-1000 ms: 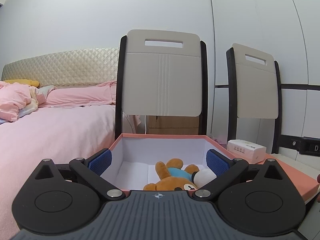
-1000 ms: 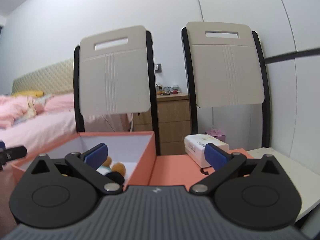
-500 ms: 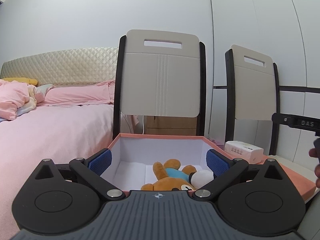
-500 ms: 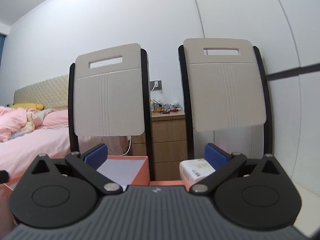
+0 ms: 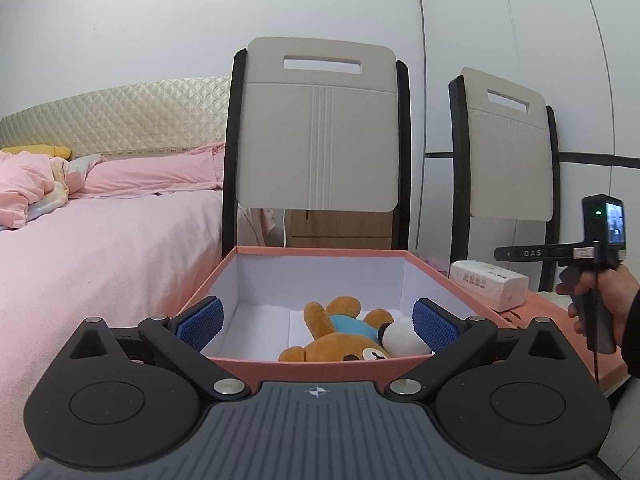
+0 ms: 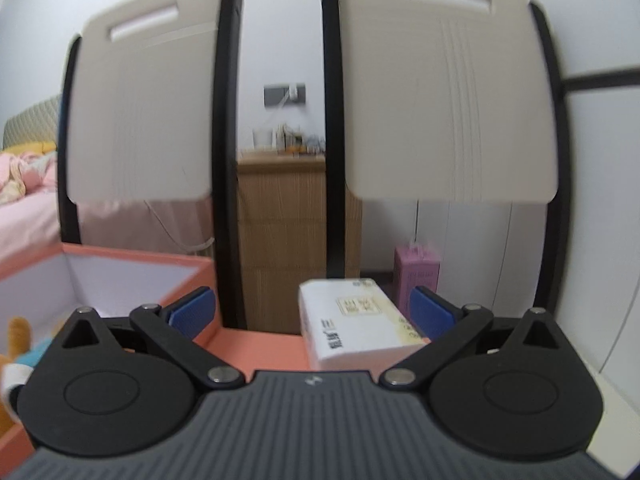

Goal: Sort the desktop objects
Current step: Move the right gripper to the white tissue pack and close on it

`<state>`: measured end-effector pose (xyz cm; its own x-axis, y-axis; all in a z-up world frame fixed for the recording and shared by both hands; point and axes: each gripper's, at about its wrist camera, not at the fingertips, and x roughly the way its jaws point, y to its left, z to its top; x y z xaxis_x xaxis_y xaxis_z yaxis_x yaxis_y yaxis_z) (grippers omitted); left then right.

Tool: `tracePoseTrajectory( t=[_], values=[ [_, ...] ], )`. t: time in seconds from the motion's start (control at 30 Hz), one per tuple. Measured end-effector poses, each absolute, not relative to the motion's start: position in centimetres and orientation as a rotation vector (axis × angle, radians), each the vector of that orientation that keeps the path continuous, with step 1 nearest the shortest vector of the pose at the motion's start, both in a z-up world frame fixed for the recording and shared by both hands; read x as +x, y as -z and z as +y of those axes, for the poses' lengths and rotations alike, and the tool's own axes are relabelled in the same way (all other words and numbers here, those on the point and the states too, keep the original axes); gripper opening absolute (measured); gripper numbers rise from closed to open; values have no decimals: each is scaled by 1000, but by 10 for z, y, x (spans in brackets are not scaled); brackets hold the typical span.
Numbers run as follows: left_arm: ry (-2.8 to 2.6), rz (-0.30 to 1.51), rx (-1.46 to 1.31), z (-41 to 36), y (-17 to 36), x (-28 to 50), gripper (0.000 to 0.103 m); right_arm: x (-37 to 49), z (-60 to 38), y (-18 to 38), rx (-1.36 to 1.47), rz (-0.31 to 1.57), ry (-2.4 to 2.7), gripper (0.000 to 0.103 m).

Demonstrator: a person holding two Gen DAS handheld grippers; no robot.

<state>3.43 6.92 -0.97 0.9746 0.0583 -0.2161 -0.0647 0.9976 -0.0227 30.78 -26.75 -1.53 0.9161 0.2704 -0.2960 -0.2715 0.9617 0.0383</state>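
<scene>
The left hand-held gripper (image 5: 316, 320) hangs wide open and empty over the near rim of the coral cardboard box (image 5: 320, 254), whose smooth white inside already keeps a soft plush bear (image 5: 340, 340) lying on its back, likely sorted there. The right hand-held gripper (image 6: 312, 312), also spread wide and empty, faces the crinkly plastic-wrapped tissue pack (image 6: 352, 324) on the box's flat coral lid (image 6: 260, 348), seemingly lining up its blue ribbed pads (image 6: 192, 312) for a grasp

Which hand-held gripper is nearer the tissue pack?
Right. The right hand-held gripper, open, is right before the tissue pack; the left hand-held gripper faces the box, farther away.
</scene>
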Motion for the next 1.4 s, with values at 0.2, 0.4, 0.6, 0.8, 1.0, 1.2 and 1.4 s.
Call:
tracePoseTrajectory(
  t=[0.2,0.4,0.6,0.8,1.0,1.2,1.4],
  values=[
    [-83,260,-13,70,23,42,102,347,-288,29,30,369,-202,103],
    [-94,275,-43,75,23,44,102,368,-294,39,23,428,-214,103],
    [-92,277,-59,77,21,44,102,375,-291,48,29,442,-224,103],
    [-93,274,-67,77,19,44,102,383,-281,58,16,477,-222,103],
    [-92,270,-70,76,18,43,102,384,-279,61,34,514,-191,103],
    [-89,267,-68,74,19,43,102,375,-285,58,70,464,-150,94],
    [-86,257,-61,73,18,42,102,366,-285,50,81,434,-108,90]
  ],
)
